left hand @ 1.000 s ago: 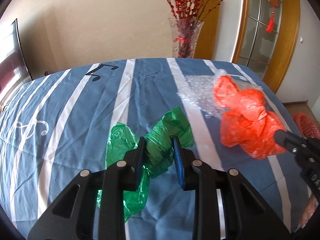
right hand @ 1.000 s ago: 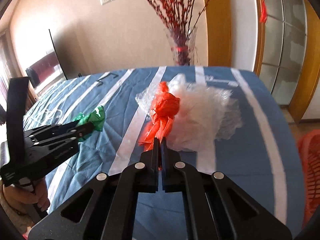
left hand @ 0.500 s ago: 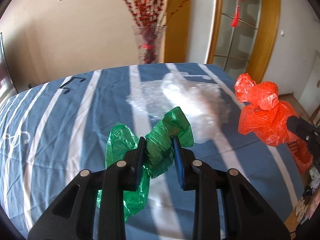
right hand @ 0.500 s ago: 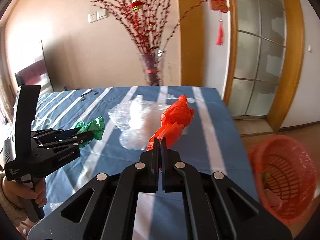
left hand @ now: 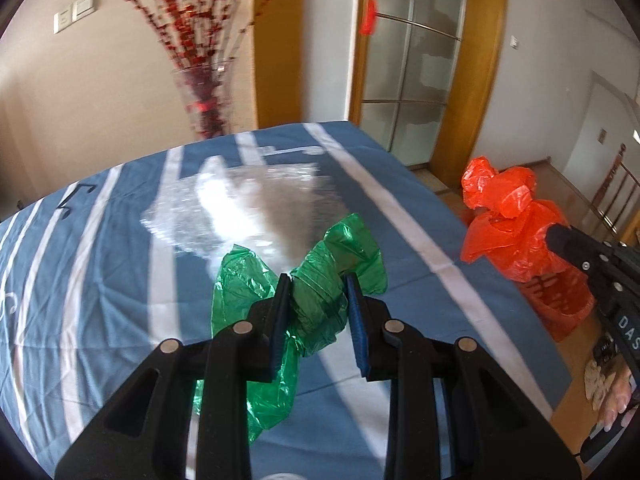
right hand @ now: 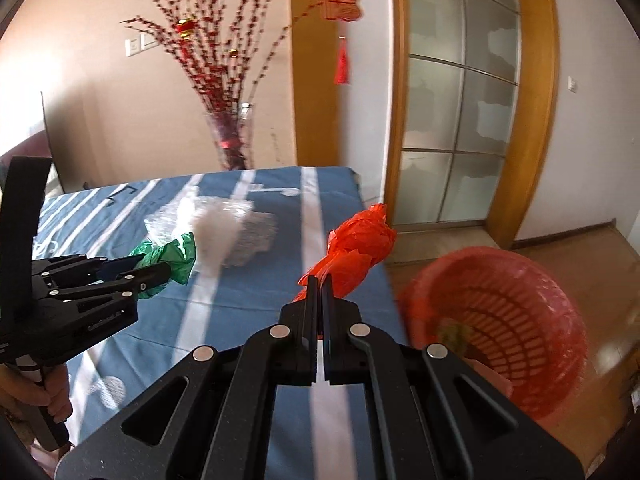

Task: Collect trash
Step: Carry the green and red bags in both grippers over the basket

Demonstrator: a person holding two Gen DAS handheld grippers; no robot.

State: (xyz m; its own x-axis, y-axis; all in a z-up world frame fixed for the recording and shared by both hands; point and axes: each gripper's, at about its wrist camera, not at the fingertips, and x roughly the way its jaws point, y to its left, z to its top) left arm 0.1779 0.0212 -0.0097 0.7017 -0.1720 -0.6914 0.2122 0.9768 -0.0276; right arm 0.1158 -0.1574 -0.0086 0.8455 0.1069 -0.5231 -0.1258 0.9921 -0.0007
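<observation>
Crumpled green plastic bag [left hand: 316, 280]: pinched between the pads of the left gripper [left hand: 318, 284], jaws part-way closed on the bunched middle; loose ends spill out at 10 and 2 o'clock of the pads and one tail hangs down at 7 o'clock. Bag is off the cloth, carried above the table.

Crumpled orange-red plastic bag [right hand: 356, 248]: clamped by the right gripper [right hand: 319, 284], jaws nearly together on a thin twist of film; bulk of the bag stands up past the tips toward 1 o'clock. In the left wrist view it sits at 3 o'clock, beyond the table's edge.

Wad of clear bubble wrap [left hand: 248, 208]: lying on the blue tablecloth with white stripes [left hand: 100, 280], at 11 o'clock of the green bag, apart from both grippers.

Round red plastic lattice basket [right hand: 500, 320]: on the wooden floor, at 4 o'clock of the orange-red bag, beside the table's corner. Some scrap inside; cannot tell what.

Tall glass vase of red-berried branches [right hand: 232, 140]: behind the table's far edge, 12 o'clock.
</observation>
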